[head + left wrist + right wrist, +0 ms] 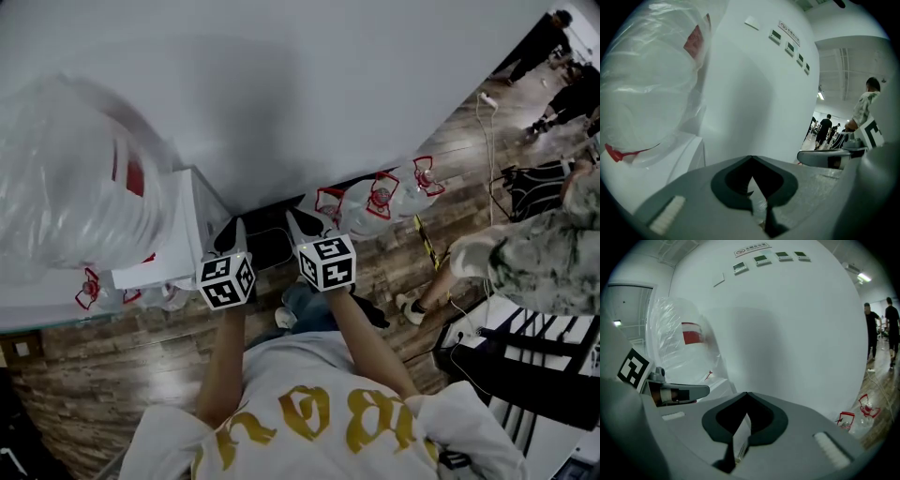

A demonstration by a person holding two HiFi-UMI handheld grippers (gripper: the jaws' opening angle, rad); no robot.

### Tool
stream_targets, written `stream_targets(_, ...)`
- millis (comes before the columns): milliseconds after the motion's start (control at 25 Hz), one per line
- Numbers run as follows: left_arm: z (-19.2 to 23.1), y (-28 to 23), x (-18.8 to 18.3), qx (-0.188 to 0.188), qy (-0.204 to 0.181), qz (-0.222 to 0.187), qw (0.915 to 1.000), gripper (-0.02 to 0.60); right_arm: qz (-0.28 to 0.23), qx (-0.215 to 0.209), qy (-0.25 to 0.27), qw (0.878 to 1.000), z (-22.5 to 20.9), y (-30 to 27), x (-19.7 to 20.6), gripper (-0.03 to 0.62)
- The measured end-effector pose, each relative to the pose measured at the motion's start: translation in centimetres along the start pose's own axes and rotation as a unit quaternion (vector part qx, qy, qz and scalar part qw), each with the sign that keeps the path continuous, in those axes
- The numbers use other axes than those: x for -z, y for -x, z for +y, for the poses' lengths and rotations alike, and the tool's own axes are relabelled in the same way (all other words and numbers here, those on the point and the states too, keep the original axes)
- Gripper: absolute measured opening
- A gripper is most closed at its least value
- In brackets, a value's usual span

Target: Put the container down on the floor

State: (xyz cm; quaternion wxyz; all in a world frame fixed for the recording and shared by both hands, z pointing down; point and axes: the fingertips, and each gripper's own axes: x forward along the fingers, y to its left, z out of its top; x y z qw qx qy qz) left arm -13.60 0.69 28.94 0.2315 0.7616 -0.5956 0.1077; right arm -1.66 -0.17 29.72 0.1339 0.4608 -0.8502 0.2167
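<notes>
The container is a large clear water bottle [75, 178] wrapped in plastic film with a red label. It stands on top of a white dispenser [183, 234] at the left by the wall. The left gripper view shows the bottle [651, 79] close at the left, and the right gripper view shows the bottle [679, 343] further off. My left gripper [232, 234] is just right of the dispenser, with its jaw tips meeting and nothing between them [751, 157]. My right gripper [309, 223] hangs beside it, also shut and empty [746, 393]. Neither touches the bottle.
Several empty water jugs [375, 202] with red handles stand on the wooden floor along the white wall [309, 84]. A person in camouflage [544, 253] stands at the right near cables and a striped black-and-white object [534, 375]. More people are at the far right [562, 56].
</notes>
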Motion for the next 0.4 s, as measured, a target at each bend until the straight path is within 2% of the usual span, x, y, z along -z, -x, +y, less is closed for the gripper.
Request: stream_targets(400,0.09,0.32,0.64,-0.006,0.001,0.008,0.9999,0.002,0.007,-0.006,-0.012,1.0,0.16,0.32,0.74,0.028)
